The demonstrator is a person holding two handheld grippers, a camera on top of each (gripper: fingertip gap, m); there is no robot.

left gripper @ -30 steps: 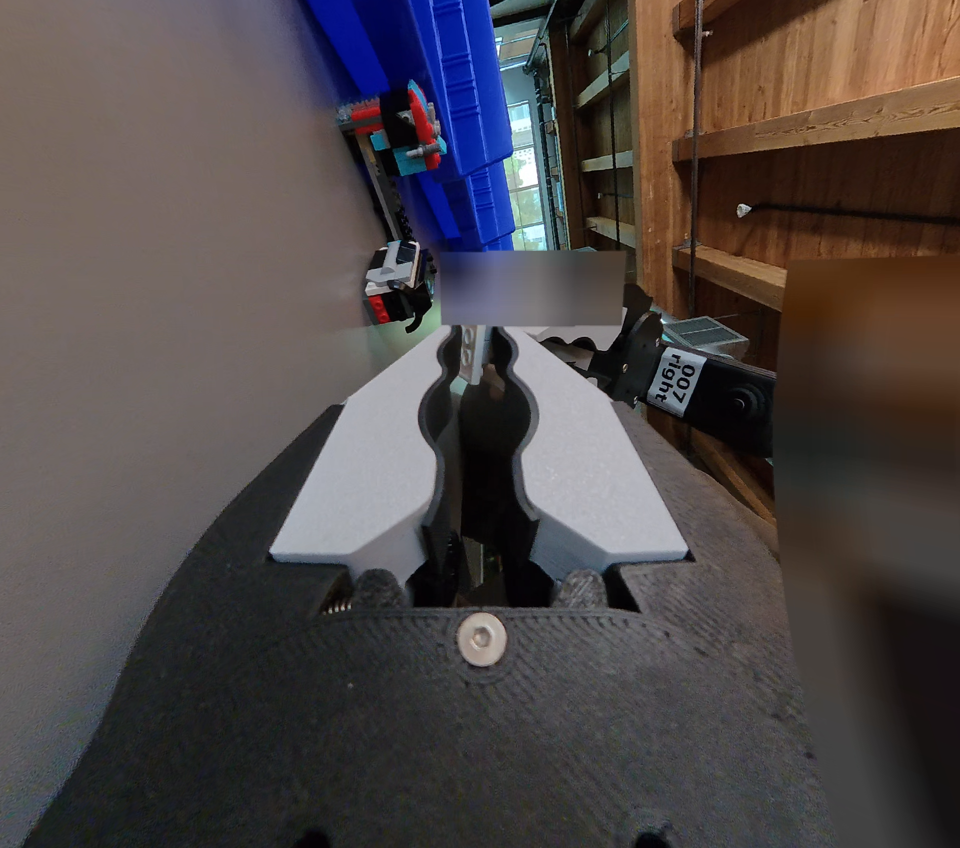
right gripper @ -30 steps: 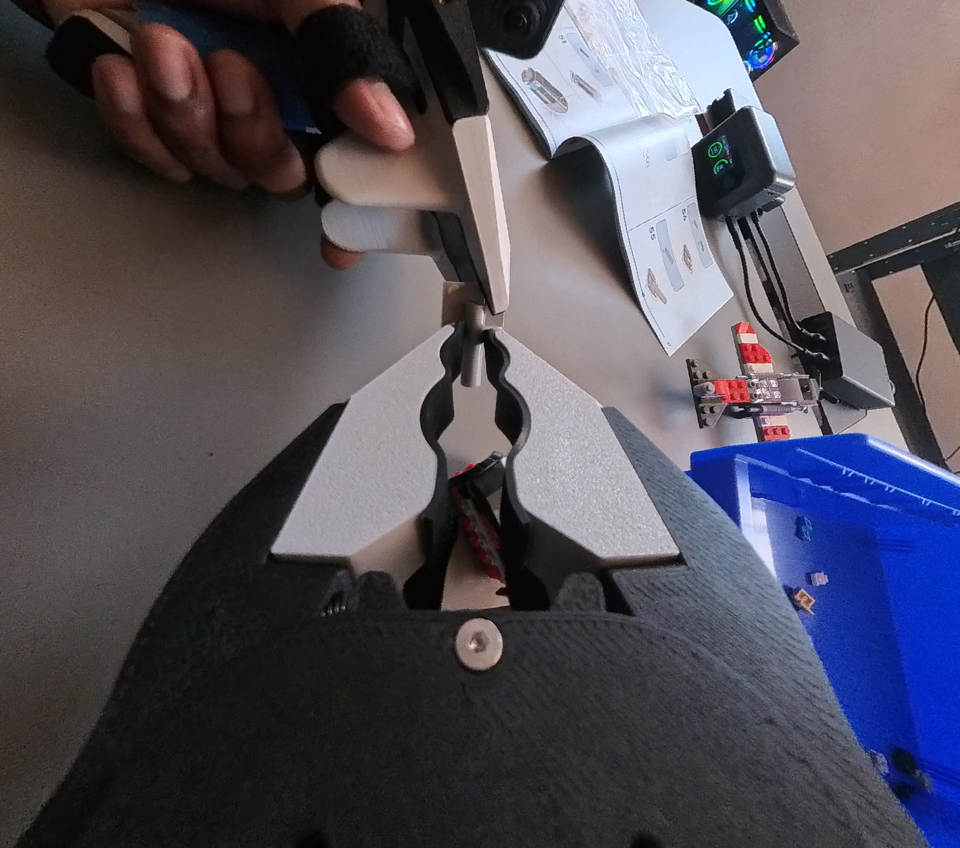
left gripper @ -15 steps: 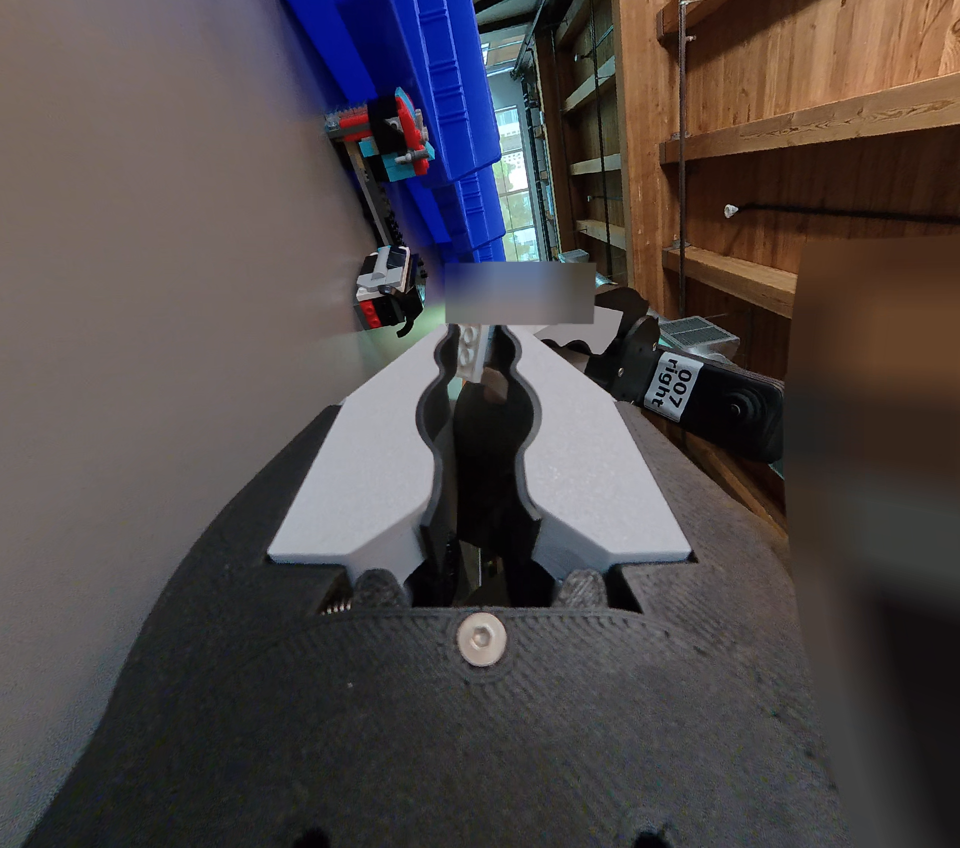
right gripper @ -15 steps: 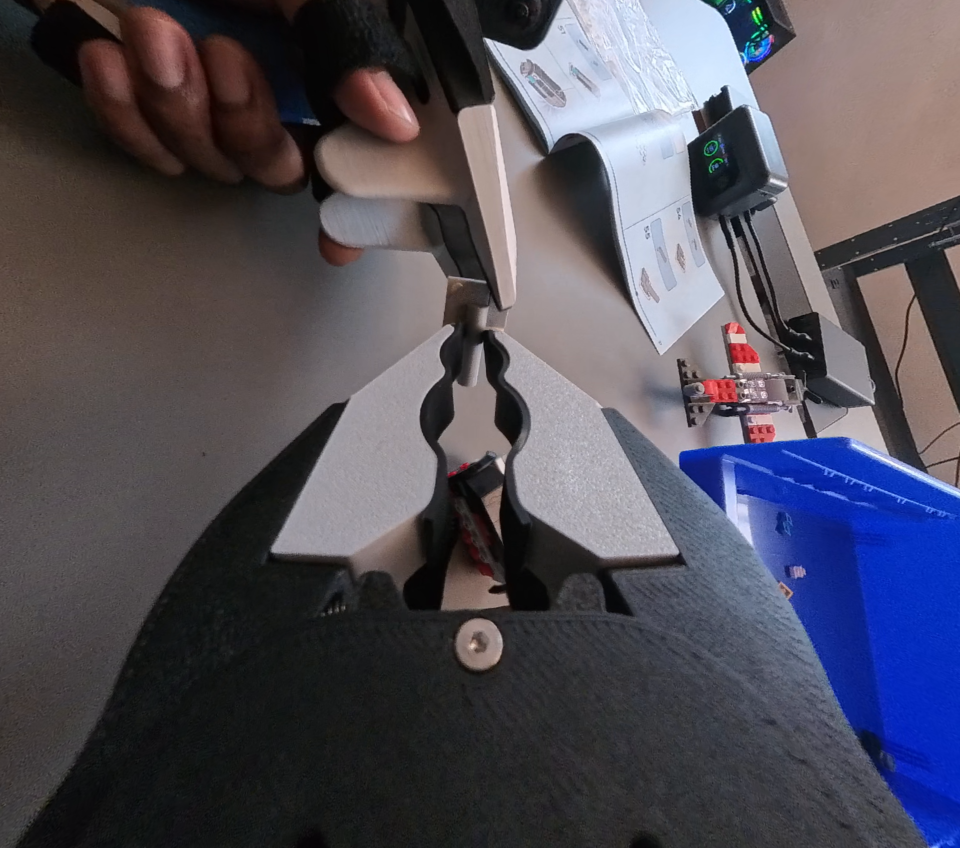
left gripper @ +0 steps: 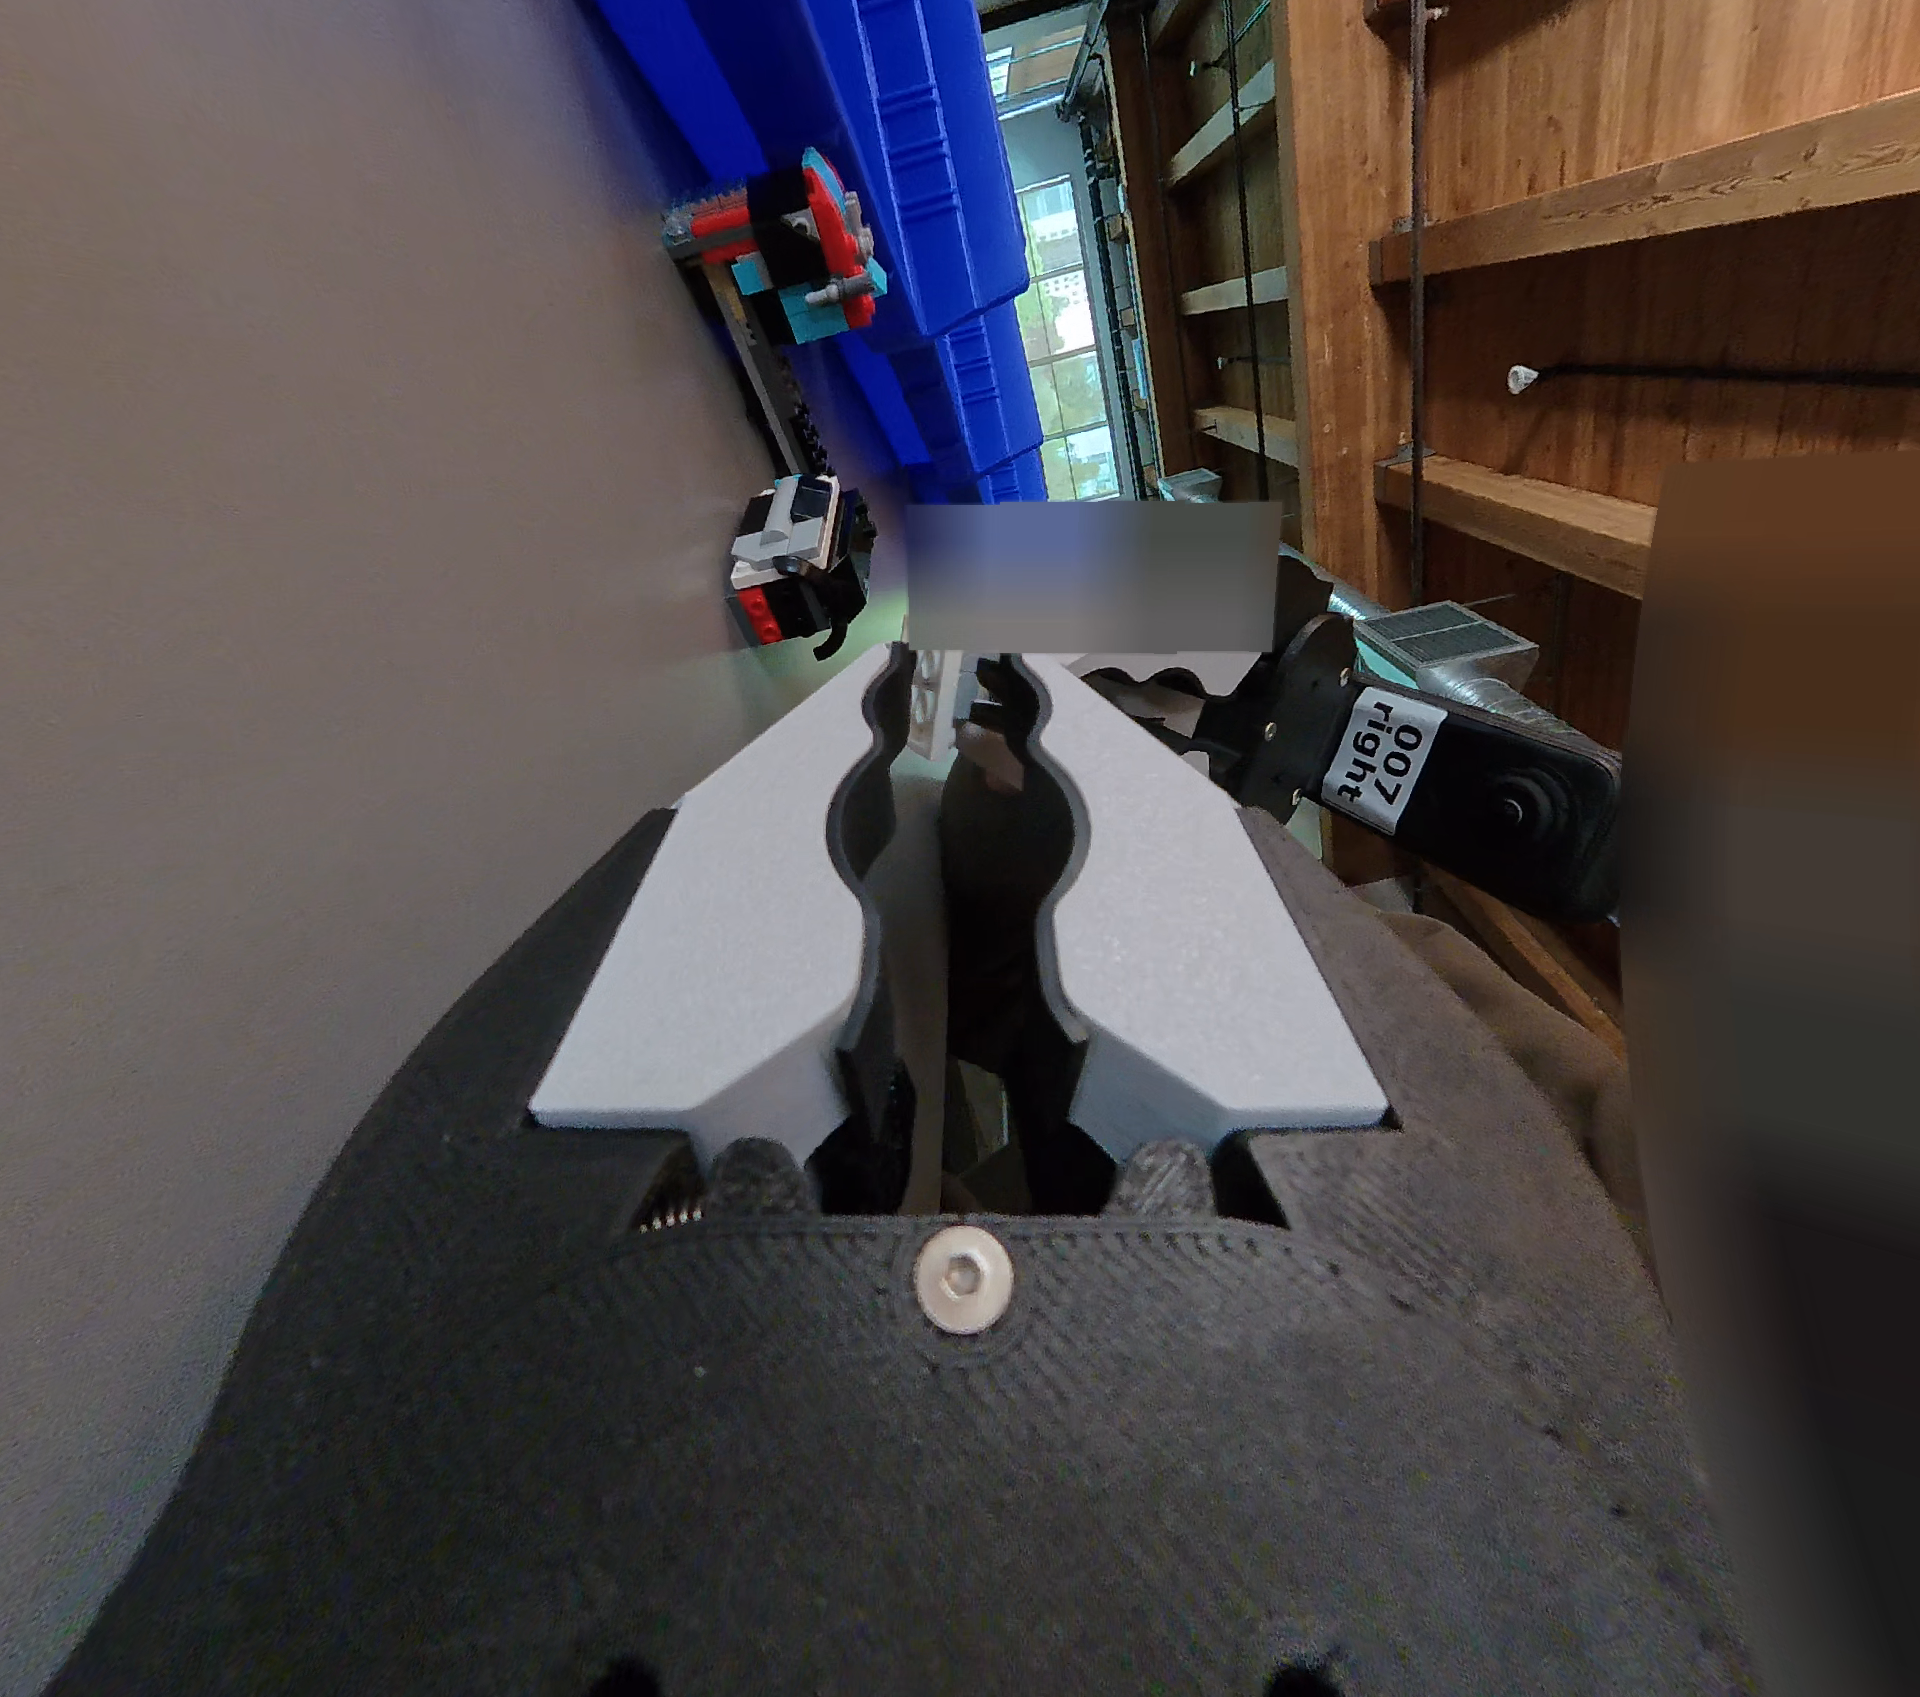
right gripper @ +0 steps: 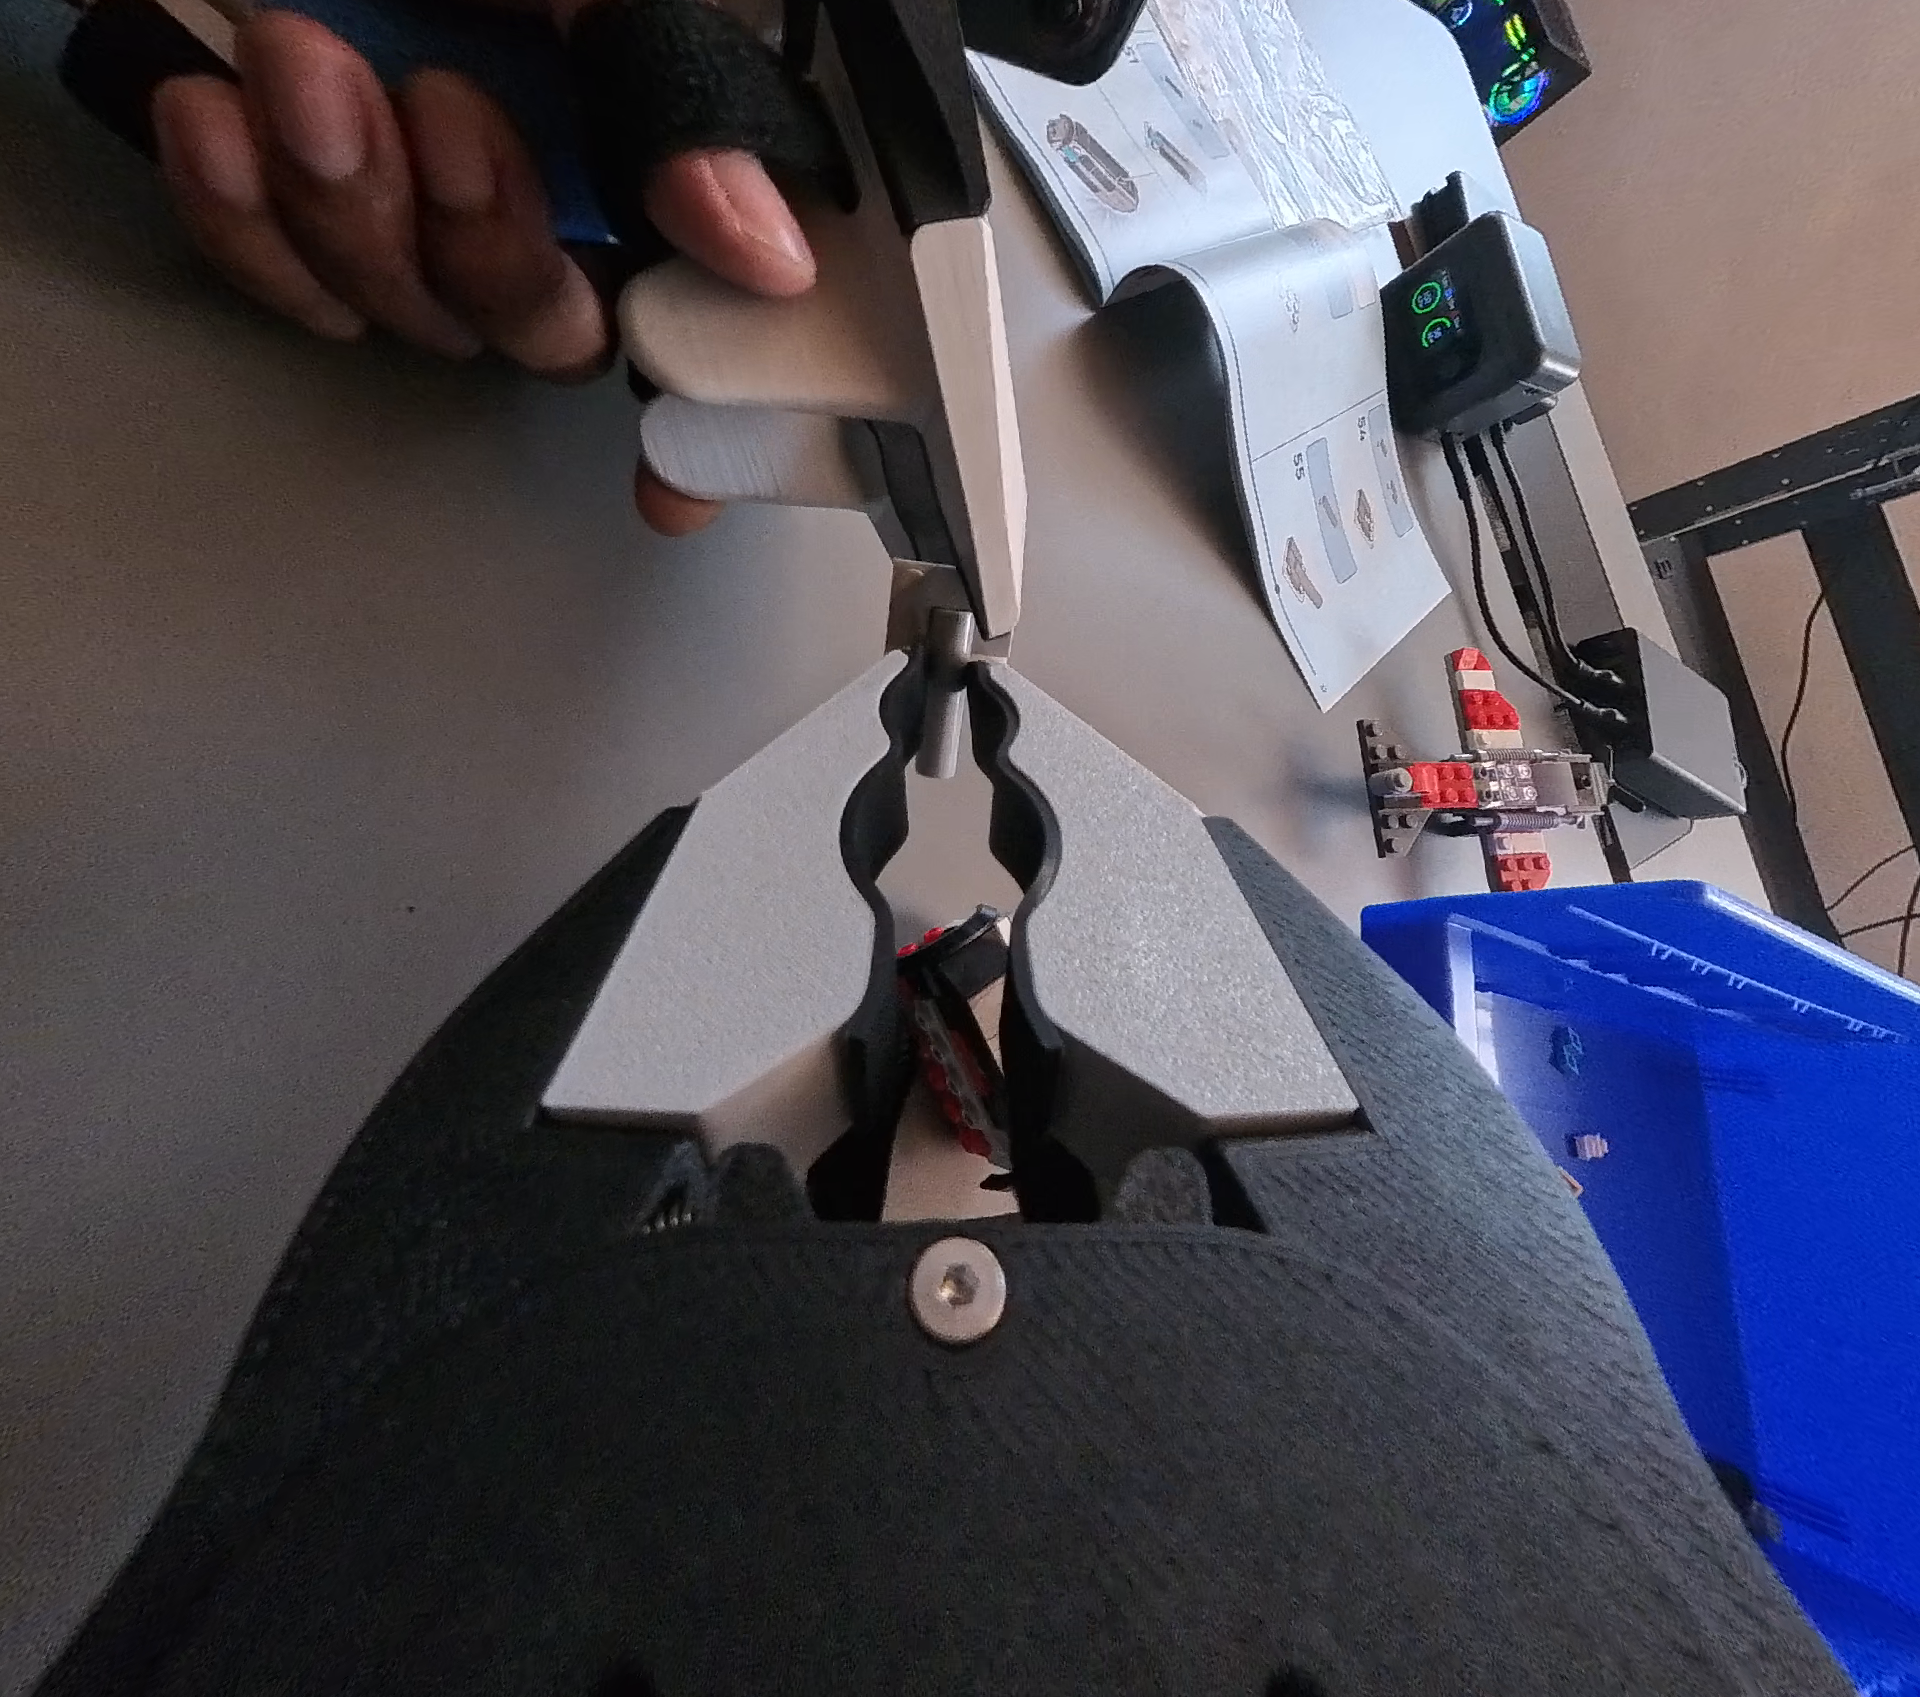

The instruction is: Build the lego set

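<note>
My right gripper (right gripper: 940,671) is shut on a small grey pin (right gripper: 940,712), held upright between its fingertips. The pin's far end meets a small light grey plate (right gripper: 920,593) at the tips of my left gripper (right gripper: 961,608), which a hand holds above the grey table (right gripper: 312,712). In the left wrist view my left gripper (left gripper: 956,676) is open. The plate (left gripper: 932,702) stands between its pads, close to the left one. The right pad stands clear of it, with the right gripper's black fingertip (left gripper: 1003,681) in the space between.
Blue bins (left gripper: 883,37) (right gripper: 1662,1128) stand along the table edge. Brick models sit near them (left gripper: 800,265) (left gripper: 795,567), and a red and grey brick plane (right gripper: 1475,785) and another model (right gripper: 951,1024) lie on the table. An open booklet (right gripper: 1299,359) and a small screen device (right gripper: 1475,317) lie farther off. Wooden shelves (left gripper: 1558,193) are behind. Left and right tips are no more than a few centimetres apart.
My left gripper's jaws have widened around the plate. My right gripper has stayed shut on the pin. Both have held their place, with only a slight shift of view.
</note>
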